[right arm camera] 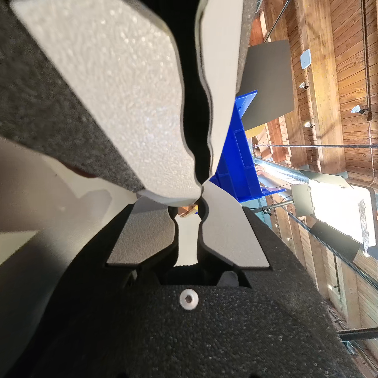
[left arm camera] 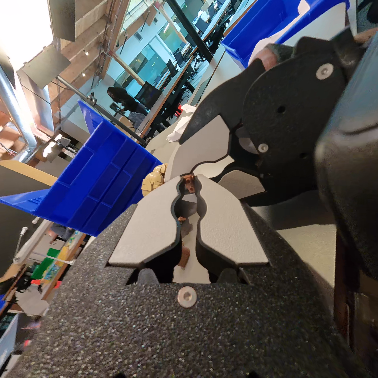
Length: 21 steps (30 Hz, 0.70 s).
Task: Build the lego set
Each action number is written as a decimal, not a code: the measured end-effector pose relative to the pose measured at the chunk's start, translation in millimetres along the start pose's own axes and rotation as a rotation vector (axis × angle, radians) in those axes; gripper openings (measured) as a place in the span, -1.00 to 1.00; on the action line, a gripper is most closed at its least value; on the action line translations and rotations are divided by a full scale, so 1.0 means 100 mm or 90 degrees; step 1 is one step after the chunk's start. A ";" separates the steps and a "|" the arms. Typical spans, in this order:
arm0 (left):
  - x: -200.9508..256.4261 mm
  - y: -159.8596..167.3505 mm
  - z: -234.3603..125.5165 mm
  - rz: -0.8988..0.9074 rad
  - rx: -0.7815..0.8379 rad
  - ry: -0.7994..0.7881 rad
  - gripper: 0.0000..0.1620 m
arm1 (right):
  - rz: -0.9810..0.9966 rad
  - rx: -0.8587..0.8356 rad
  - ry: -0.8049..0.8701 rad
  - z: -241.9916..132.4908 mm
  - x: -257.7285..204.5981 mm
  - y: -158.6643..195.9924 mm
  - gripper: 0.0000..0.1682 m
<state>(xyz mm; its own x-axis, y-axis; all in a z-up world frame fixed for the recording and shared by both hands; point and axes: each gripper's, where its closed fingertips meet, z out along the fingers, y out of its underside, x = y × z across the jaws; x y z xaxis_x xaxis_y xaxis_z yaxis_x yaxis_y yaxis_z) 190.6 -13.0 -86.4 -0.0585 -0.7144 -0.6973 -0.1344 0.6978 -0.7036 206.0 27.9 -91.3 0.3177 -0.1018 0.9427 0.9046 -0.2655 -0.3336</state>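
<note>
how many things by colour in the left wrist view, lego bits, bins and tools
small brown lego piece pinched at the left tool tips: 1
tan rounded lego assembly: 1
blue plastic bins: 2
black and grey tools (left, right tool): 2
total: 6

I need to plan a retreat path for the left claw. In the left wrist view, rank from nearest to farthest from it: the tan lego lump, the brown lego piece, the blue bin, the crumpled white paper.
1. Brown lego piece: pinched at the left claw tips.
2. Tan lego lump: just left of the tips.
3. Blue bin: farther left, tilted in this view.
4. Crumpled white paper: beyond, above the tips, partly behind the right claw.
</note>
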 end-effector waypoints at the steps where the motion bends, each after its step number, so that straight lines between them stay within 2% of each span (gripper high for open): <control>1: 0.01 0.00 0.00 0.012 0.000 -0.001 -0.89 | 0.000 0.000 -0.001 0.00 0.00 0.00 -0.83; 21: 0.08 0.04 0.00 0.083 -0.015 -0.002 -0.89 | 0.024 -0.001 -0.043 0.00 -0.11 0.04 -0.83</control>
<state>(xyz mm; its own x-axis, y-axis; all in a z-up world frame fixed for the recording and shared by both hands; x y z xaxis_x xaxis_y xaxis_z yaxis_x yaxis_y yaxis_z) 189.8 -16.1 -95.2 -0.0739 -0.6177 -0.7829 -0.1491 0.7831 -0.6038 205.8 27.9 -102.8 0.3702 -0.0469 0.9278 0.8912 -0.2641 -0.3689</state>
